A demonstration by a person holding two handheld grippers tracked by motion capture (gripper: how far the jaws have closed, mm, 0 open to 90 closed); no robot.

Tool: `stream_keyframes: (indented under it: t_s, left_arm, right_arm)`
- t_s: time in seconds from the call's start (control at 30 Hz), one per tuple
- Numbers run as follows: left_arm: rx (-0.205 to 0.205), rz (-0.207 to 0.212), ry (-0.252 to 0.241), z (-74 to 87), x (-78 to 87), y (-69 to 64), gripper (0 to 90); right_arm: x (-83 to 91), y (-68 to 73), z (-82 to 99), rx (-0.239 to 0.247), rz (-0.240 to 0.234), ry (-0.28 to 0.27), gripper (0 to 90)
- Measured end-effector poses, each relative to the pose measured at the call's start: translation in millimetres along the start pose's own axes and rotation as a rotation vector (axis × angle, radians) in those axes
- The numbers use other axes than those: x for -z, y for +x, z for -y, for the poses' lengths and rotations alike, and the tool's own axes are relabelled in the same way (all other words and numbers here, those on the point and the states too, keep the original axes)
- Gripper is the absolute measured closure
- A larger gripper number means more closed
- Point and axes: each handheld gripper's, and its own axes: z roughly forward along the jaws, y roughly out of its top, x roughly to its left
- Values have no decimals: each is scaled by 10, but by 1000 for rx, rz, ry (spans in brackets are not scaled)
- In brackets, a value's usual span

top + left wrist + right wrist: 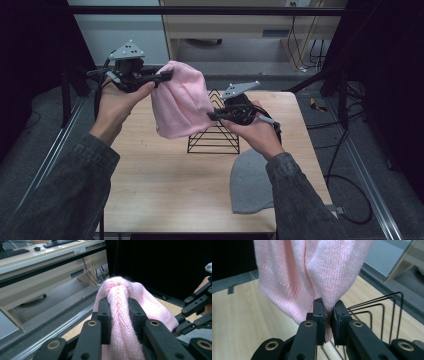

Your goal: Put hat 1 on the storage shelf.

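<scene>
**Pink beanie held aloft over the wire rack**

While both grippers pinch the pink knit beanie, keep it clear of the black wire rack standing on the wooden table. Your left gripper is clamped on a bunched fold at the hat's upper edge; the right gripper is nipped tight on a thin bit of fabric low on its far side, just above the rack's peak. The hat hangs between them, off the table. A grey beanie lies flat near your right forearm, well apart. Judgement: the right hold is shallow, so don't pull the hands apart hard. Move both together, level, and watch that the knit doesn't snag on the wires.
</scene>
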Motion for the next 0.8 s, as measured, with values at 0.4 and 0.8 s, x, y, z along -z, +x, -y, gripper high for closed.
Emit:
stream_keyframes:
  t_s: [0.4, 0.8]
  left_arm:
    - [-16, -11, -5, -83, -209, 17, 750]
    - [-48, -6, -11, -162, -391, 28, 747]
  right_arm:
    - [-122, -166, 49, -34, 70, -20, 832]
    - [-97, -336, 114, -63, 101, -40, 831]
